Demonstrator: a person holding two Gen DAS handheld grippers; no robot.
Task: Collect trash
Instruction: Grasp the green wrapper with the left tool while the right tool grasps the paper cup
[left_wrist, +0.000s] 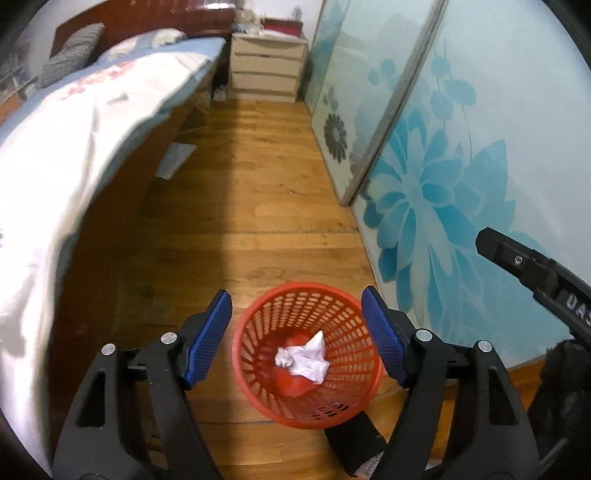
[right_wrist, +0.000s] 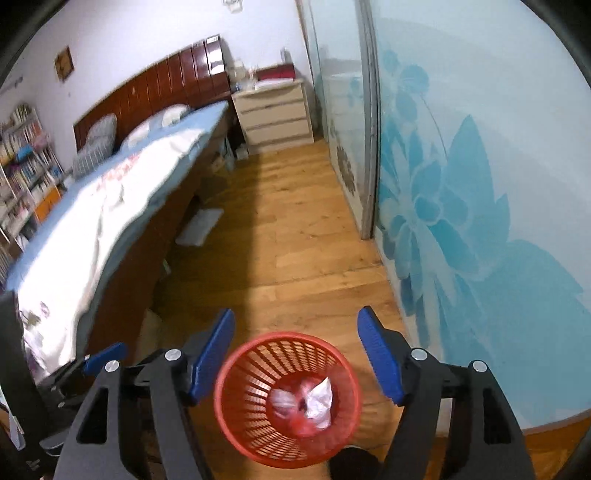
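1. Both claws stand wide with nothing between their ribbed blue pads: the left gripper and the right gripper each hang tilted down over the round red plastic lattice wastebasket.
2. Trash already lies inside that basket, straight below and just ahead of each claw: a crumpled white paper wad rests on the bottom, with a reddish scrap beside it that I cannot make out.
3. From the right wrist view the wad sits slightly right of the midline between the fingers; from the left wrist view it is nearly centred.
4. The two claws are close together, side by side; neither looks clearly nearer the basket.
5. Ahead of both claws the bare wooden plank floor runs between a bed with a white and blue quilt to the left and frosted sliding doors with blue flower prints to the right.
6. No loose litter shows plainly on the floor; a pale flat thing beside the bed frame may be a mat or a board.
7. My judgement: the drop is done, and any next pick-up lies forward and away from the basket.
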